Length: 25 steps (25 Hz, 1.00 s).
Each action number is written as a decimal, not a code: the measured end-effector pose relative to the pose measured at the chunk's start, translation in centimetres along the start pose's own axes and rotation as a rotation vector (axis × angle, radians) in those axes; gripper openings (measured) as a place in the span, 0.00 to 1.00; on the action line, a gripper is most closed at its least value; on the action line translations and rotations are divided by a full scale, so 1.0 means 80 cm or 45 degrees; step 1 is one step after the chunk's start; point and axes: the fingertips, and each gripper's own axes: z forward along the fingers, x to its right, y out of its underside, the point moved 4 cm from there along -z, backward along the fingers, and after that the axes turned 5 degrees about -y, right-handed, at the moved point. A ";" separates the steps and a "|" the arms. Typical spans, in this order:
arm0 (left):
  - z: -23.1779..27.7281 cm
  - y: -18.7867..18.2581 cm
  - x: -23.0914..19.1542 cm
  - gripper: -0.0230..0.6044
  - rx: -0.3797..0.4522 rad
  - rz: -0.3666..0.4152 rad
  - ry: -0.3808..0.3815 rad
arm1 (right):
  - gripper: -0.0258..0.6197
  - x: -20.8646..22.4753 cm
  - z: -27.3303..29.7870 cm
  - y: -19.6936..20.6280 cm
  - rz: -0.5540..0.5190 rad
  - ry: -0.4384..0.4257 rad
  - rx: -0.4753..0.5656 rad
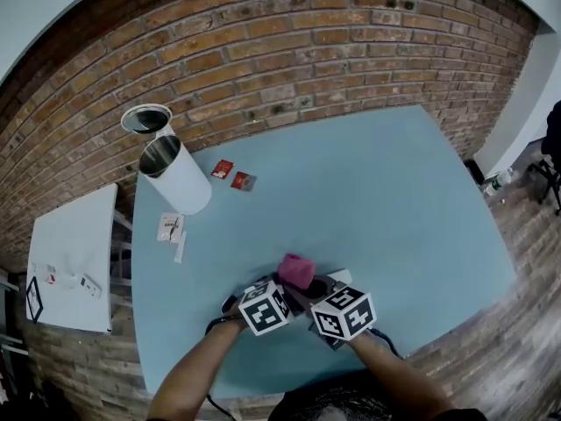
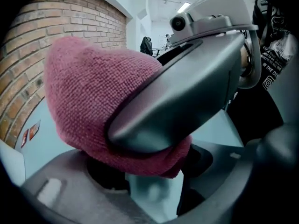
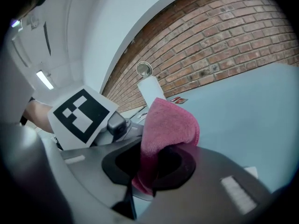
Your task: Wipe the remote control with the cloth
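Note:
A pink cloth (image 1: 296, 270) is bunched up over the near part of the blue table (image 1: 394, 200), just beyond both marker cubes. My right gripper (image 3: 147, 169) is shut on the cloth (image 3: 168, 120), which folds up out of its jaws. In the left gripper view the cloth (image 2: 88, 97) fills the middle, with one of the right gripper's fingers (image 2: 187, 87) lying across it. My left gripper (image 2: 149, 185) stands right under the cloth with its jaws apart; something pale shows between them, and I cannot tell whether it is the remote. A white corner (image 1: 340, 276) shows beside the cloth.
A white cylindrical bin (image 1: 180, 178) lies tilted at the table's far left, its round lid (image 1: 146, 117) behind it. Two red packets (image 1: 223, 168) and white sachets (image 1: 171, 228) lie near it. A white side table (image 1: 70, 270) stands left. A brick wall runs behind.

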 end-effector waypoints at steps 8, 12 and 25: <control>0.003 0.003 -0.001 0.49 -0.038 -0.011 -0.004 | 0.13 0.014 -0.017 0.011 0.021 -0.004 0.026; 0.004 0.003 -0.002 0.49 -0.063 -0.008 0.000 | 0.13 0.024 -0.032 0.011 0.044 0.003 0.047; 0.005 0.002 -0.004 0.49 -0.123 0.000 0.010 | 0.14 0.053 -0.070 0.013 0.121 0.014 0.094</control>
